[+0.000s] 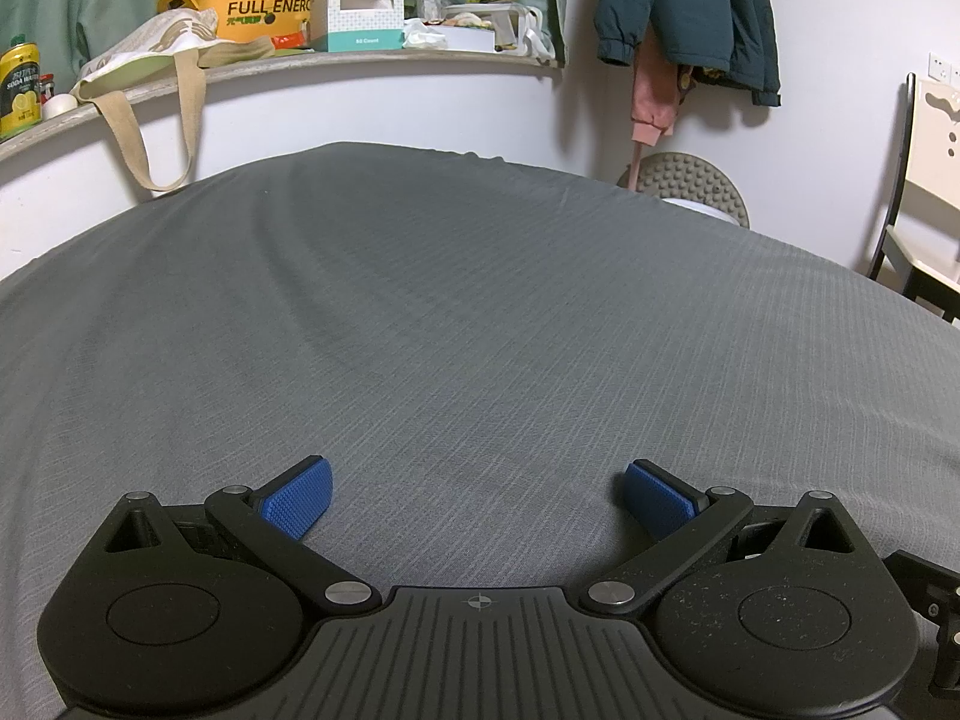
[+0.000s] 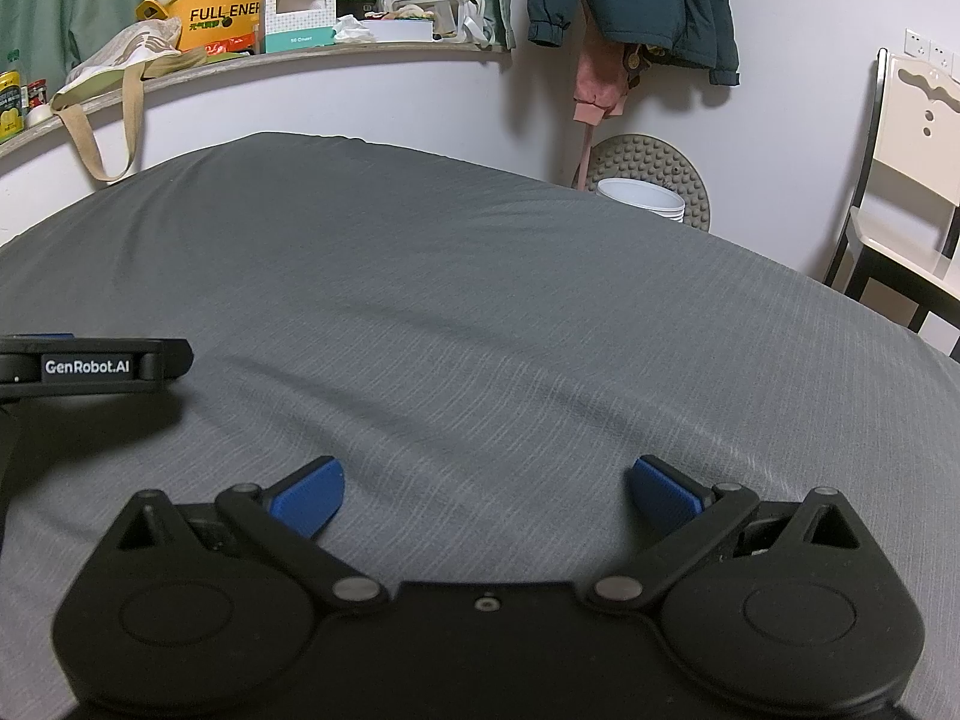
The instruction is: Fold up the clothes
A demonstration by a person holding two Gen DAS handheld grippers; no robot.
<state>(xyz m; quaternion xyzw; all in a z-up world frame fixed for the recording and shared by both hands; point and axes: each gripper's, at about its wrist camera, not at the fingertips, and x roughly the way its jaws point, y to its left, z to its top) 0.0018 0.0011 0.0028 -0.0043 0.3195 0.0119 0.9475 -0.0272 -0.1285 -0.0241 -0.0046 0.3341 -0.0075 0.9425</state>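
A grey-sheeted bed (image 1: 456, 300) meets a white wall (image 1: 840, 12), a cluttered shelf (image 1: 384, 60) above, a chair (image 2: 900, 192) beside it.

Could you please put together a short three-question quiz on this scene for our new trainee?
1. True or false: the left hand-held gripper is open and holds nothing.
2. What hangs on the wall beyond the grey bed sheet? A) a teal jacket B) a mirror C) a clock
3. Fill in: the strap of the tote bag hangs down over the edge of the ____.

Key: 1 true. 2 A. 3 shelf. The right hand-held gripper is open too, and no garment lies on the sheet in either view.
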